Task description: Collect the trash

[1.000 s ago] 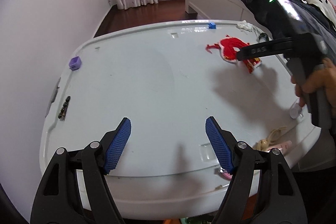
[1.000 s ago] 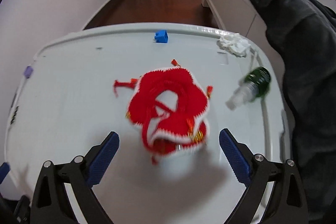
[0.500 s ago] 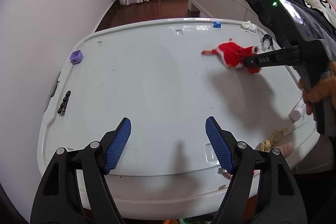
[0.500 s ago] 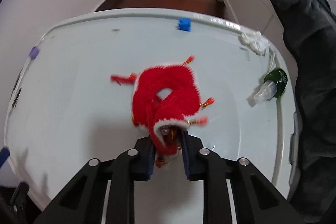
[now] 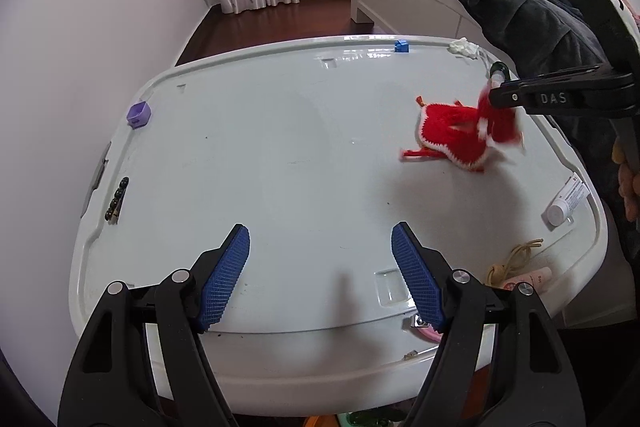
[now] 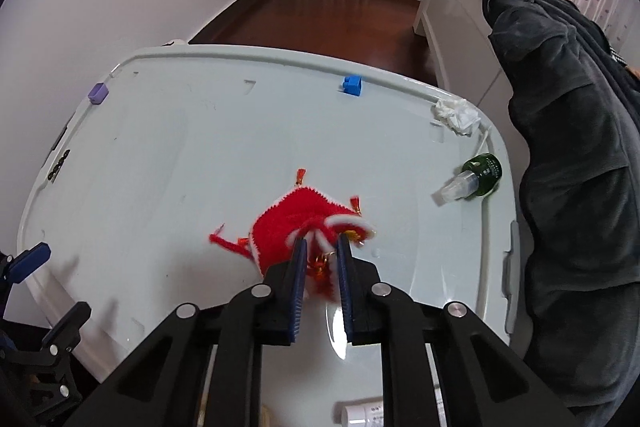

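A red knitted piece with white trim and small tassels (image 6: 298, 223) hangs from my right gripper (image 6: 321, 245), which is shut on its near edge and holds it lifted off the white lid (image 6: 180, 155). It also shows in the left wrist view (image 5: 452, 137), dangling above the lid's right side under the right gripper (image 5: 494, 99). My left gripper (image 5: 320, 251) is open and empty over the lid's near edge (image 5: 280, 335). A crumpled white tissue (image 6: 456, 115) lies at the far right corner.
A green bottle with a clear cap (image 6: 474, 175), a blue brick (image 6: 352, 85) and a purple block (image 6: 98, 93) lie near the lid's rim. A white bottle (image 5: 566, 201), yellow rubber bands (image 5: 514, 261), a pink tube (image 5: 528, 277) and dark beads (image 5: 116, 199) lie there too. A bed with dark clothes (image 6: 568, 131) stands right.
My right gripper closed on the red knitted piece and raised it off the lid, pulling it back toward the right. My left gripper stayed open in place.
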Demonstrator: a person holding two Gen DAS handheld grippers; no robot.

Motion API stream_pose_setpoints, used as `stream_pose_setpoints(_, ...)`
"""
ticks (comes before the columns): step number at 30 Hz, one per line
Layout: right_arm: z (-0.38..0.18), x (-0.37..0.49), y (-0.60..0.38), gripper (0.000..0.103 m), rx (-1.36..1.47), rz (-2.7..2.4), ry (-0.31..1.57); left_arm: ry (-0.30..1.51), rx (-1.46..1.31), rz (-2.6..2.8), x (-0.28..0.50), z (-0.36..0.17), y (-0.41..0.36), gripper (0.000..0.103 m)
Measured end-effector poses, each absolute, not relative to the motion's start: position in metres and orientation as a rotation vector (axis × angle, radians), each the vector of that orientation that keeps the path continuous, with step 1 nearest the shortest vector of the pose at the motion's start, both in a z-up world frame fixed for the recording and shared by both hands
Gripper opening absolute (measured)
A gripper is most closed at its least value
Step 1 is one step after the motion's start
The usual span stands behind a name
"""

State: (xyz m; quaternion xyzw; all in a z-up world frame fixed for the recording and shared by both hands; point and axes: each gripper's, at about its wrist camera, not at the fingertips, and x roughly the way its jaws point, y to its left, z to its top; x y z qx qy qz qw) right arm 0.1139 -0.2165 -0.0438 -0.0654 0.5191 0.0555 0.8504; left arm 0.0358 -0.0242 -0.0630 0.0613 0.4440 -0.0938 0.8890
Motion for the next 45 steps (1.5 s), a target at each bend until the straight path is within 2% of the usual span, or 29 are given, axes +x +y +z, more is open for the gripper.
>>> stream_pose_setpoints(1,-0.043,0.112,-0.218,0.018,-0.131,0.116,1.094,0.922,0.126,-0.195,0.036,-0.063,-0.024,0.072)
stream_pose_setpoints(2,-0.044,0.111,-0.219,0.037,-0.122,0.116,1.101,0.920,0.125,-0.195,0.035,-0.063,-0.024,0.072)
stream_pose_setpoints(3,-0.047,0.110,-0.219,0.050,-0.116,0.122,1.116,0.919,0.125,-0.197,0.036,-0.062,-0.023,0.072)
stream_pose_setpoints(4,-0.046,0.107,-0.220,0.068,-0.100,0.122,1.102,0.917,0.123,-0.194,0.036,-0.061,-0.023,0.072)
stream_pose_setpoints(6,-0.041,0.098,-0.222,0.071,-0.060,0.135,1.056,0.906,0.113,-0.191,0.035,-0.058,-0.020,0.072)
stream_pose_setpoints(7,-0.037,0.093,-0.222,0.074,-0.034,0.148,1.029,0.899,0.104,-0.192,0.035,-0.055,-0.020,0.077)
stream_pose_setpoints(8,-0.030,0.086,-0.222,0.084,-0.001,0.152,0.985,0.892,0.094,-0.193,0.036,-0.052,-0.019,0.087)
stream_pose_setpoints(10,-0.017,0.074,-0.222,0.098,0.044,0.144,0.903,0.843,0.075,-0.182,0.035,-0.041,-0.017,0.091)
stream_pose_setpoints(15,0.009,0.053,-0.214,0.098,0.064,0.147,0.733,0.684,0.131,-0.104,0.034,-0.004,-0.018,0.093)
stream_pose_setpoints(25,0.033,0.046,-0.212,0.098,0.022,0.144,0.649,0.448,0.314,0.031,0.062,0.031,-0.052,0.095)
stream_pose_setpoints(32,0.032,0.051,-0.228,0.098,0.061,0.106,0.666,0.524,0.172,-0.068,0.079,0.025,-0.044,0.095)
stream_pose_setpoints(45,0.015,0.056,-0.212,0.098,0.032,0.132,0.728,0.603,0.118,-0.067,0.085,0.011,-0.030,0.095)
